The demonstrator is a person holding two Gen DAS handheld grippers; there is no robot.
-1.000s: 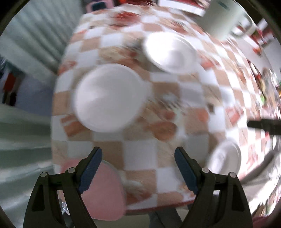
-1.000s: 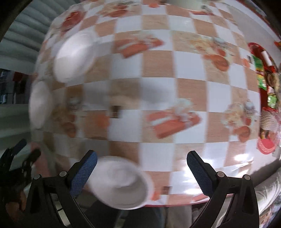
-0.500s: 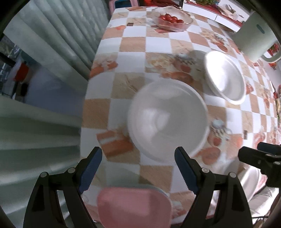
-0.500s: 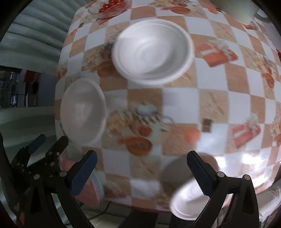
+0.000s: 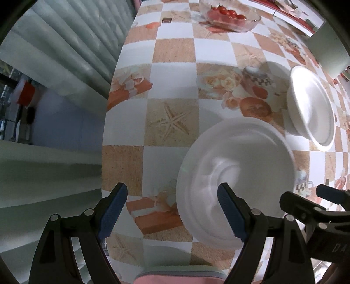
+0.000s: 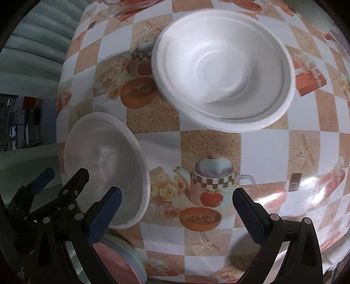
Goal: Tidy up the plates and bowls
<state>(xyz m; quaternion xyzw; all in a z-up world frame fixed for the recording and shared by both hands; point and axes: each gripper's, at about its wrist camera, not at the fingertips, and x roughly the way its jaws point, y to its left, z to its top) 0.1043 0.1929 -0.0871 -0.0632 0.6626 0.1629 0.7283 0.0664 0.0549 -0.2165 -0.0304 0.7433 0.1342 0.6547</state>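
Left hand-held gripper [image 5: 172, 213] jaws apart, empty, straddling near rim of shallow white foam bowl [image 5: 236, 179] on checkered-cloth counter [image 5: 172, 54]. Right hand-held gripper [image 6: 175, 213] jaws just narrowed, apart, empty, beside that bowl.

tablecloth [image 6: 262, 150]: glossy checked oilcloth, glare at right | white bowls [image 6: 223, 70] [image 5: 236, 174]: matt, smooth, foam-like | tomato dish [image 5: 229, 16]: clear glass | gripper pads [image 5: 229, 214]: ribbed blue rubber, black plastic arms | pink plate [image 6: 118, 262]: smooth plastic

Left gripper [image 5: 172, 209]: black plastic linkage arms with silver pivot screws; blue ribbed pads on both fingers. Right gripper [image 6: 176, 215]: same build. White lettering on its black body in the left wrist view, possibly "DA", partly cut off.
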